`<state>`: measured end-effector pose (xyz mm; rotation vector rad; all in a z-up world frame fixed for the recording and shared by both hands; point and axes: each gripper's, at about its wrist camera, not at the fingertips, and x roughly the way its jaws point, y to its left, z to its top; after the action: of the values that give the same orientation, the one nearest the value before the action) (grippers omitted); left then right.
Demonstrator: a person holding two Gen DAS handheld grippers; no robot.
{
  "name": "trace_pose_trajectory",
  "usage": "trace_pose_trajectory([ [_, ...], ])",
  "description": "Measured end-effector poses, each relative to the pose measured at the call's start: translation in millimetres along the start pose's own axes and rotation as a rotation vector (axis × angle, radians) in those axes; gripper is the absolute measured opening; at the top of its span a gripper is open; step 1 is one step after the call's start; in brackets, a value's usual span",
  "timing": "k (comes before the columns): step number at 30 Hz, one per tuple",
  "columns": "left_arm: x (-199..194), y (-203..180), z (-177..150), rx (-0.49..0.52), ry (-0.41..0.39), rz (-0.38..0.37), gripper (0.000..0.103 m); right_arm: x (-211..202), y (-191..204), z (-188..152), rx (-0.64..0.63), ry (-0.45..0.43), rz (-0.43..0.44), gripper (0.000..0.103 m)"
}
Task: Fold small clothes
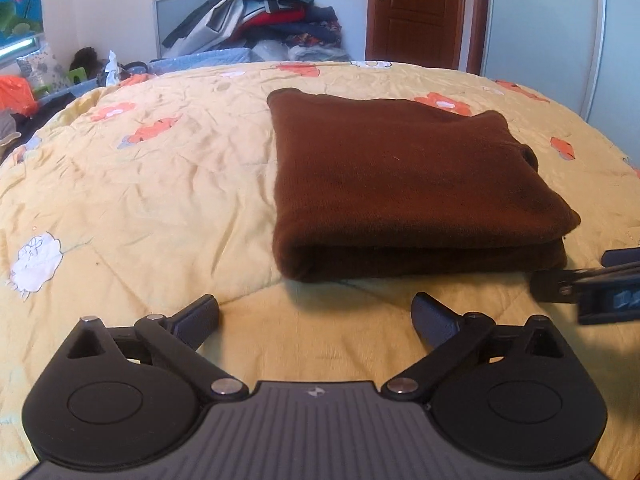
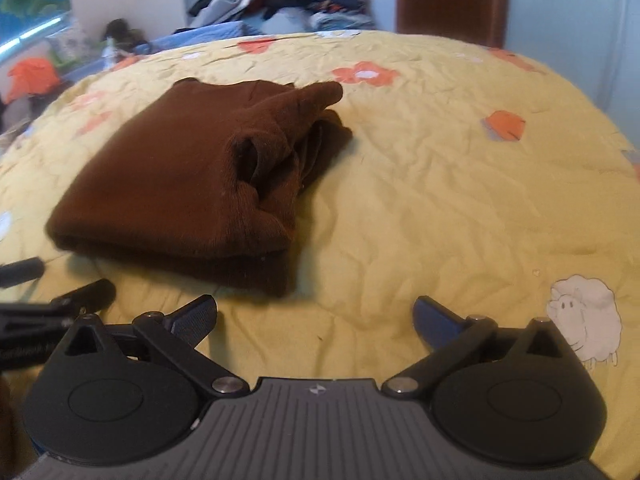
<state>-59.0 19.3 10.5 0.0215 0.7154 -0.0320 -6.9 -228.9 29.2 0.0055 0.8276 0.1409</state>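
A brown knitted garment (image 1: pixel 408 184) lies folded in a thick rectangle on the yellow flowered quilt (image 1: pixel 152 184). In the right wrist view the garment (image 2: pixel 188 184) shows its bunched layers on its right side. My left gripper (image 1: pixel 316 316) is open and empty, just short of the garment's near fold. My right gripper (image 2: pixel 316 316) is open and empty, near the garment's near right corner. The right gripper's fingers (image 1: pixel 592 284) show at the right edge of the left wrist view, and the left gripper's fingers (image 2: pixel 80 296) at the left edge of the right wrist view.
A pile of clothes (image 1: pixel 264 8) is heaped behind the bed by the wall. A brown wooden door (image 1: pixel 416 12) stands at the back right. Clutter with an orange item (image 1: pixel 16 96) lies off the bed's left side. A sheep print (image 2: pixel 584 320) marks the quilt.
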Motion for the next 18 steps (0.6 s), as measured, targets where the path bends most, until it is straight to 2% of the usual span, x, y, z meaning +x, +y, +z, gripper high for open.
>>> trace_pose_trajectory([
  [3, 0, 0, -1, -0.001, -0.002, -0.002, 0.103, 10, 18, 0, -0.030, -0.024, -0.047, 0.103],
  [7, 0, -1, -1, -0.001, -0.004, -0.005, 0.103, 14, 23, -10, -0.005, -0.129, -0.069, 0.103],
  [18, -1, 0, -1, -0.001, -0.004, -0.009, 0.103, 17, 22, -7, -0.006, -0.130, -0.066, 0.103],
])
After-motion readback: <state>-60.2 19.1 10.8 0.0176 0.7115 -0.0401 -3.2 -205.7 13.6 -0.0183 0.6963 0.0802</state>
